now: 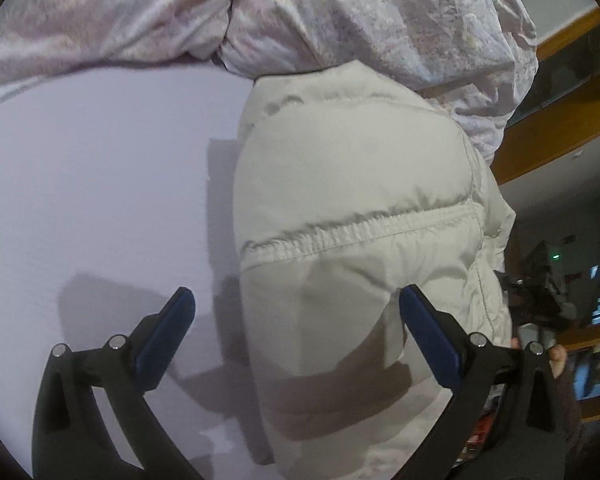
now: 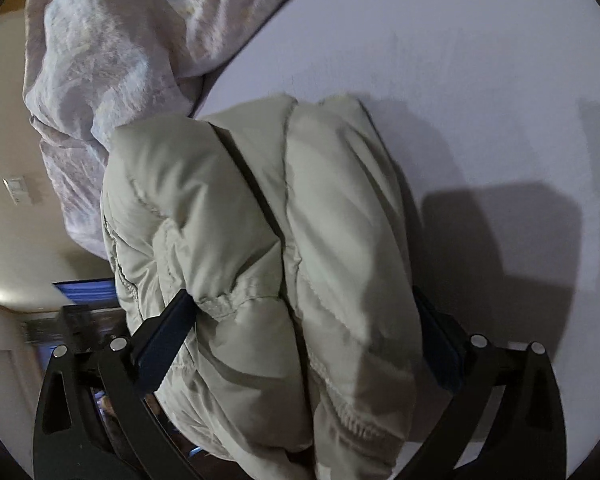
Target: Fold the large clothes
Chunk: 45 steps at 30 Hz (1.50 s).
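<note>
Right wrist view: one folded puffer jacket (image 2: 260, 240) is being straddled by the right gripper (image 2: 304, 320), fingers spread wide.
Only the left wrist view is showing the left gripper (image 1: 296, 312), fingers spread, nothing pinched.

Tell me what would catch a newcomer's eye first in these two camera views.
The puffy cream quilted jacket, bundled into a thick roll on the pale lilac bed sheet, dominates both views. The right gripper straddles the roll with its jaws wide, while the left gripper hangs open over the jacket's edge. Behind it a crumpled, pale patterned duvet is heaped along the bed.
</note>
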Each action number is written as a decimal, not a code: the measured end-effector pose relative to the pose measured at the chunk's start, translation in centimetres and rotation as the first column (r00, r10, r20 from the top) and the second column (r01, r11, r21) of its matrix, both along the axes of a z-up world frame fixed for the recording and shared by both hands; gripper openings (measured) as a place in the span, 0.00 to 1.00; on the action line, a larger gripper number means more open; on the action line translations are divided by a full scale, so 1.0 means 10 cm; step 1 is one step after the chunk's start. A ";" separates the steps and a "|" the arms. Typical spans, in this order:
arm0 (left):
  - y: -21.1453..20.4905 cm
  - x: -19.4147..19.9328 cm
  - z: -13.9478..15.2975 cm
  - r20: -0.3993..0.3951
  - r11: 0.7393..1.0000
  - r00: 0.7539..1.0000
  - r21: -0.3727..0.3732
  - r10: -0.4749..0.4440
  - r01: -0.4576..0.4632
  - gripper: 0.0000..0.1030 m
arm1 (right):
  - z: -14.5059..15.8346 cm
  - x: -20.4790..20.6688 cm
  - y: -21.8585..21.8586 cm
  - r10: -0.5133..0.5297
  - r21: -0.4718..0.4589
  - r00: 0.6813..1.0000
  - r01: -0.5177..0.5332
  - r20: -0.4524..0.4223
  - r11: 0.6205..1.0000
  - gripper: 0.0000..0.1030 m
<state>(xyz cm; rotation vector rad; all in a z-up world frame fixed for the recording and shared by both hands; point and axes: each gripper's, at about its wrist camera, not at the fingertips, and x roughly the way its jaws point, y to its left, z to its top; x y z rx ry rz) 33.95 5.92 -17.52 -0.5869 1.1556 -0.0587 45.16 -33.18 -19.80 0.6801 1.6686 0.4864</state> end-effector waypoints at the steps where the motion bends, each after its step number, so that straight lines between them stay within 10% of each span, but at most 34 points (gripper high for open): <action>1: 0.01 0.00 -0.03 -0.001 1.000 1.000 -0.022 0.002 -0.002 0.98 | -0.01 -0.01 0.02 0.005 0.016 1.000 -0.005 -0.007 1.000 0.99; 22: 0.12 -0.02 -0.50 0.001 0.932 0.999 -0.358 0.050 -0.047 0.98 | -0.04 0.06 0.40 0.109 0.108 0.993 -0.104 -0.049 0.989 0.99; 33: 0.06 0.00 -0.44 0.015 0.915 0.997 -0.400 0.071 -0.059 0.92 | -0.09 0.03 0.52 0.098 0.222 0.995 -0.089 -0.029 0.971 0.99; 39: 0.17 -0.05 -0.25 0.050 0.914 0.995 -0.400 0.091 -0.064 0.80 | 0.02 -0.02 0.53 0.068 0.315 0.998 -0.070 0.016 0.946 0.68; 45: 0.62 -0.20 -0.07 0.102 0.911 0.978 -0.393 0.180 -0.127 0.77 | 0.19 0.15 1.01 0.118 0.346 0.990 -0.137 0.076 0.928 0.61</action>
